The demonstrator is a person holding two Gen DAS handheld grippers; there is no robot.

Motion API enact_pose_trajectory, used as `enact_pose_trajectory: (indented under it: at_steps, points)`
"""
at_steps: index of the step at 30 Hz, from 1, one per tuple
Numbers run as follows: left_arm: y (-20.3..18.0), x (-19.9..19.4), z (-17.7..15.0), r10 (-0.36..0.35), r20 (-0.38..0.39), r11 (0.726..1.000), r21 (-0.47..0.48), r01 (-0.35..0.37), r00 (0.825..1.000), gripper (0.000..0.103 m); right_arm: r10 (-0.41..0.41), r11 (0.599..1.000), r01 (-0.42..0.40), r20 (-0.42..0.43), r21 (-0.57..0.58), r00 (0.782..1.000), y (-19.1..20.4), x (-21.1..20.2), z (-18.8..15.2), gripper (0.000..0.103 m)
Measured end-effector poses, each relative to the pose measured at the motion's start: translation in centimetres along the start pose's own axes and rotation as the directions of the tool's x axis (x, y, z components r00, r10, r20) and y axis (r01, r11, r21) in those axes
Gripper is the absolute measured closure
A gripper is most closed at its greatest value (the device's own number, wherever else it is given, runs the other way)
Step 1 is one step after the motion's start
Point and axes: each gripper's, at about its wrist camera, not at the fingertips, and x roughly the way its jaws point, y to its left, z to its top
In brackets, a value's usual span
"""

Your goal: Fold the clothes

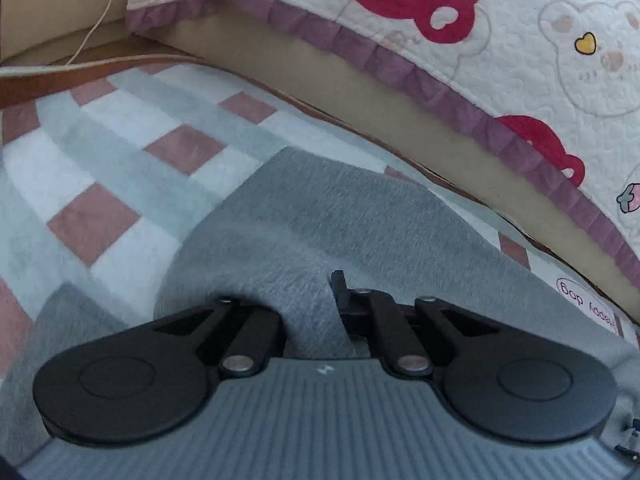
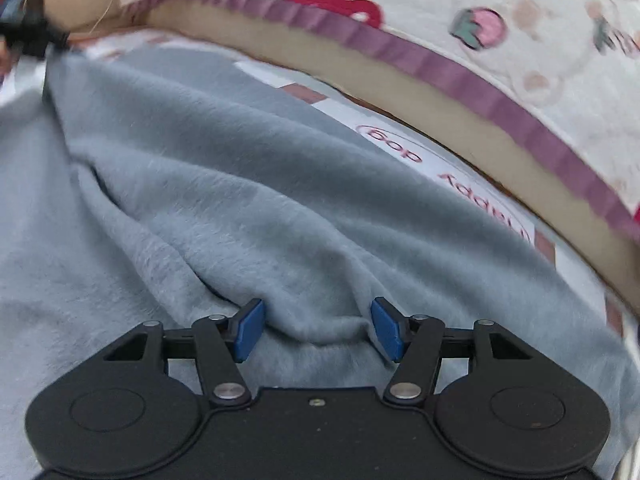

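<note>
A grey fleece garment (image 1: 320, 216) lies on a checked pink, white and grey mat (image 1: 120, 168). In the left wrist view my left gripper (image 1: 310, 300) has its black fingers spread, with a raised fold of the grey cloth standing between them and hiding the left fingertip. In the right wrist view the same garment (image 2: 240, 200) fills the frame in soft creases. My right gripper (image 2: 318, 326) has its blue pads (image 2: 250, 328) spread apart, with a ridge of the cloth bunched between them. The left gripper shows at the far left top (image 2: 32, 36), at the garment's far corner.
A quilted bear-print cover with a purple ruffle (image 1: 500, 40) hangs over a tan cushion edge (image 1: 360, 92) along the far side. It also shows in the right wrist view (image 2: 520, 60). The mat carries a "happy dog" label (image 2: 460, 184). A cord (image 1: 96, 24) hangs at far left.
</note>
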Motion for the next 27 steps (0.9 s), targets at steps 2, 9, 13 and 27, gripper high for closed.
enact_pose_trajectory:
  at_steps: [2, 9, 13, 27]
  points:
    - [-1.0, -0.2, 1.5, -0.017, 0.019, 1.0, 0.014, 0.017, 1.0, 0.1, -0.036, 0.999, 0.035, -0.017, -0.029, 0.999, 0.5, 1.2, 0.3, 0.034]
    - [-3.7, -7.1, 5.1, -0.177, 0.191, 0.984, 0.025, 0.175, 0.966, 0.1, 0.172, 0.984, -0.171, -0.012, 0.058, 0.985, -1.7, -1.3, -0.4, 0.091]
    - [0.5, -6.9, 0.6, -0.08, -0.022, 0.99, -0.118, 0.077, 0.997, 0.099, 0.254, 0.964, -0.252, -0.018, 0.086, 0.967, -3.9, -5.9, -2.3, 0.092]
    - [2.6, -8.8, -2.2, 0.125, -0.075, 0.984, 0.141, -0.113, 0.989, 0.069, 0.287, 0.939, -0.272, -0.042, 0.209, 0.957, -5.8, -7.3, -4.1, 0.051]
